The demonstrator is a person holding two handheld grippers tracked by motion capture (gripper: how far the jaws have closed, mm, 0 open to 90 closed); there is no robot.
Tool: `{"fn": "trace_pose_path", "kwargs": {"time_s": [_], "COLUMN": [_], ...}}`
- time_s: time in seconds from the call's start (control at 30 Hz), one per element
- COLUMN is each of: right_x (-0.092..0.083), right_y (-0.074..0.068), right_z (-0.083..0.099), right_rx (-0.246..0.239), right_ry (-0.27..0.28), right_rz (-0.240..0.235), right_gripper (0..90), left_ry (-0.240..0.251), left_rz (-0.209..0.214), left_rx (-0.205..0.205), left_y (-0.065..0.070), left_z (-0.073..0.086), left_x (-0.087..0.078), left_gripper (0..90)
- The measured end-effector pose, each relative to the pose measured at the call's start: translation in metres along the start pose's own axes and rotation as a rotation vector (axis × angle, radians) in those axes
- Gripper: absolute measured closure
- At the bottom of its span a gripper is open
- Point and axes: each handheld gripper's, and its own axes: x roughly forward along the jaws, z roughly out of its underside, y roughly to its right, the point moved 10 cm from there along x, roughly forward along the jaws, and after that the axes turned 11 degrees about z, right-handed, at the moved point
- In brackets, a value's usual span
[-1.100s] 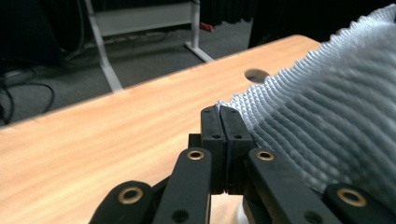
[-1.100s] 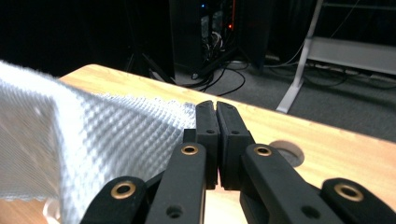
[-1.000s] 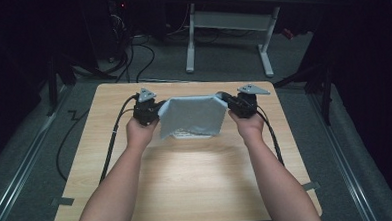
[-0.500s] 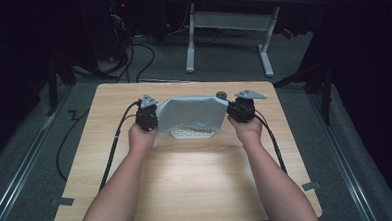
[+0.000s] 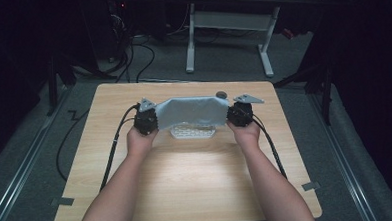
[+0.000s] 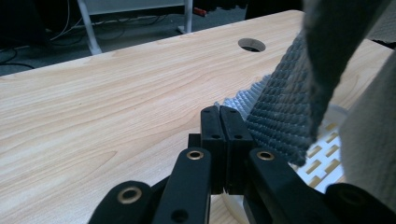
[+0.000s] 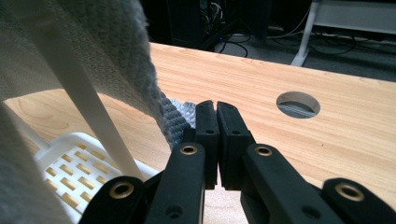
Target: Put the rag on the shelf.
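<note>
Left gripper (image 5: 145,121) and right gripper (image 5: 239,113) each clamp opposite edges of grey cloth (image 5: 193,111), stretched above white slotted tray (image 5: 192,133). Table (image 5: 187,191) bare toward near edge.

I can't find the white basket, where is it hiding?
In the high view the white basket sits on the table near the middle, between the two grippers, partly under the grey cloth stretched above it.
</note>
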Motion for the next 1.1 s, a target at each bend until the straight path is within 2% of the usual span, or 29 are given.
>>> {"fn": "trace_pose_path", "kwargs": {"time_s": [0.2, 0.23, 0.3, 0.4, 0.57, 0.7, 0.8, 0.9, 1.1], "right_x": [-0.001, -0.003, -0.004, -0.006, -0.016, -0.022, -0.025, -0.029, -0.036], "right_y": [0.001, 0.002, 0.004, 0.006, 0.013, 0.015, 0.016, 0.019, 0.024], "right_z": [-0.001, -0.003, -0.004, -0.007, -0.020, -0.027, -0.029, -0.031, -0.030], "right_rx": [-0.009, -0.007, -0.006, -0.003, 0.007, -0.004, -0.007, -0.013, -0.027], "right_ry": [0.003, 0.006, 0.007, 0.010, 0.034, 0.046, 0.052, 0.053, 0.054], "right_rz": [0.005, 0.009, 0.011, 0.015, 0.019, 0.024, 0.028, 0.036, 0.052], "right_gripper": [86.2, 83.1, 79.8, 76.1, 68.0, 63.8, 61.8, 58.8, 54.2], "left_ry": [0.004, 0.012, 0.017, 0.023, 0.030, 0.044, 0.044, 0.059, 0.066], "left_rz": [-0.011, -0.027, -0.026, -0.051, -0.085, -0.092, -0.105, -0.116, -0.137], "left_rx": [0.001, 0.002, -0.001, 0.008, 0.013, 0.011, 0.015, -0.007, -0.021], "left_y": [-0.001, -0.002, -0.002, -0.005, -0.011, -0.011, -0.014, -0.019, -0.027], "left_z": [-0.001, -0.003, -0.004, -0.007, -0.012, -0.014, -0.014, -0.014, -0.011], "left_x": [-0.002, -0.005, -0.006, -0.011, -0.022, -0.028, -0.033, -0.042, -0.057], "left_gripper": [88.0, 86.4, 82.1, 78.7, 68.0, 64.0, 61.9, 61.4, 59.6]}}
